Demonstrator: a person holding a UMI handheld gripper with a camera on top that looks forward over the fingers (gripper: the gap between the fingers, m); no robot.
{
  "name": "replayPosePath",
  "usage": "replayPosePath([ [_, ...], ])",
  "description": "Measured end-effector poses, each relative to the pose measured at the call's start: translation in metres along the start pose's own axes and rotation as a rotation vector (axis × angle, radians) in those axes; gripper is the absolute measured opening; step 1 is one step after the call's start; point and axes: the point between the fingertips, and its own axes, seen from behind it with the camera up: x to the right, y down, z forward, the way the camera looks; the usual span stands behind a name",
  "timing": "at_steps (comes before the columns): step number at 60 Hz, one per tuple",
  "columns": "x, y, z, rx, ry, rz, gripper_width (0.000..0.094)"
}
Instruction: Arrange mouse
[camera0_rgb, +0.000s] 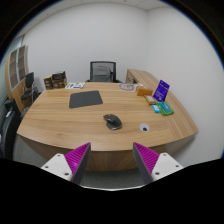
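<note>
You are holding the gripper (111, 158) up above the near edge of a big wooden table (60, 125), and you are looking across it. The two fingers are wide apart, with nothing between them. You can see a bright pink pad (78, 156) on the inside of each finger. The mouse (113, 122) is dark and sits on the table out beyond the fingers, about in the middle of the gap between them but well ahead of the tips. Nothing is touching it. A little to the right of the mouse there is a small white round thing (146, 127), too small for you to tell what it is. Farther back and to the left of the mouse lies a flat dark grey mat (85, 98), apart from the mouse. On the right side of the table there is a purple box (163, 90) standing up, and just beside it lies a green thing (162, 108). Near the far end of the table there is another small white thing (126, 87). Behind the far end of the table stands a black office chair (102, 71). More dark chairs (22, 92) stand along the left side. The walls behind are white.
</note>
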Motion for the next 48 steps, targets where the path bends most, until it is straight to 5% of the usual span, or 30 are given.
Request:
replayPosePath([
  [48,0.030,-0.024,0.228,-0.035,-0.115,-0.024,0.0853],
])
